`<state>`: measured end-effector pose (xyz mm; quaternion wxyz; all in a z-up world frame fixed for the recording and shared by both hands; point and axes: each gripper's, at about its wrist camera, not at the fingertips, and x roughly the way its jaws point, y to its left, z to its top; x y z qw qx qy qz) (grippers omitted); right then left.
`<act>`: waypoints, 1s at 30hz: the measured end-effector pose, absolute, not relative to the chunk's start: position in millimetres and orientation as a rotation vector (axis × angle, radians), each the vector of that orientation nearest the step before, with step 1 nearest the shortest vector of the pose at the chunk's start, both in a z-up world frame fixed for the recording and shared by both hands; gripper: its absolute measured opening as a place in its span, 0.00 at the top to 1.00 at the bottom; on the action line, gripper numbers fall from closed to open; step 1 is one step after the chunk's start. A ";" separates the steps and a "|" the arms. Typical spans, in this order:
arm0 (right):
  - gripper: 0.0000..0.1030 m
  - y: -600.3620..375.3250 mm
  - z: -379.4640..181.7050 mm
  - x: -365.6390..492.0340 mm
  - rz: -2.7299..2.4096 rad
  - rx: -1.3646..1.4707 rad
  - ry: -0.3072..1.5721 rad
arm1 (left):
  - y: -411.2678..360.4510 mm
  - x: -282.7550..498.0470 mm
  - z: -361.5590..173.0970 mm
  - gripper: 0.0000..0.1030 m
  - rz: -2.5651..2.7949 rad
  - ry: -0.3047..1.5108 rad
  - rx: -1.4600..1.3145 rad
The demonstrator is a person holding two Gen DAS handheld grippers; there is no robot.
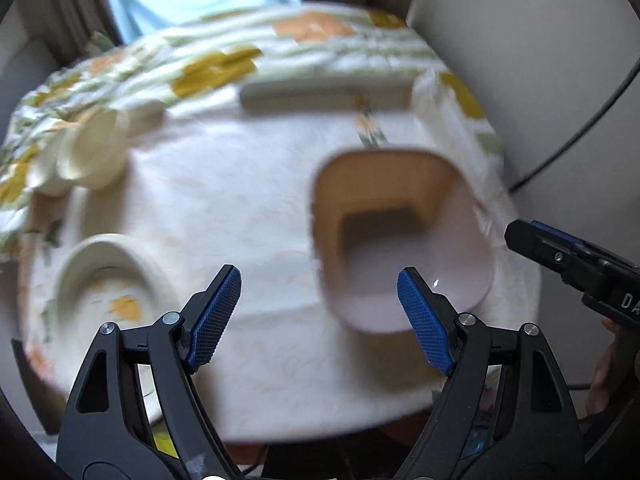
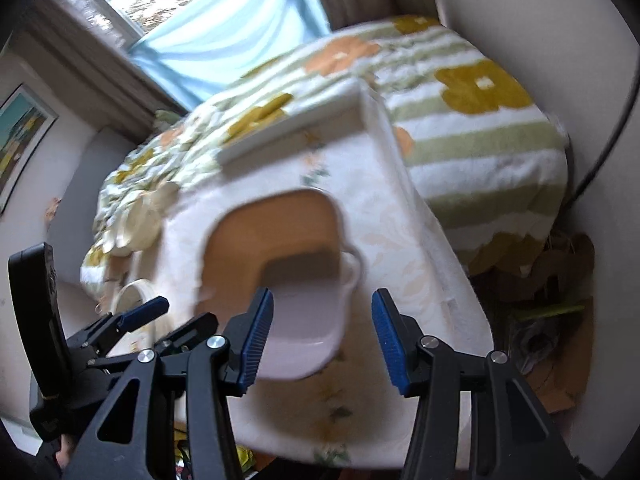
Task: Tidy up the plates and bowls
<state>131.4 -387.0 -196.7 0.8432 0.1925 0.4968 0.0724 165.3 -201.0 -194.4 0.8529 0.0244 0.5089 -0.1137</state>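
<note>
Soft daylight from the curtained window (image 2: 224, 36) at the back, overexposed there, heavy motion blur across the table (image 1: 248, 208) and square bowl (image 1: 404, 236), sharp gripper fingers (image 1: 216, 312), small glint on bowl's inner wall, fisheye bending, dark vignetted corners

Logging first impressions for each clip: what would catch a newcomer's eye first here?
The square bowl, tan and pink inside, sits on the white table ahead of both open grippers, left gripper and right gripper. A round bowl sits left, and a flowered blanket lies behind.
</note>
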 end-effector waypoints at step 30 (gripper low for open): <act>0.01 -116.9 -182.6 335.7 0.409 0.121 1.124 | 110.1 295.1 -189.7 0.00 0.088 1.085 -0.373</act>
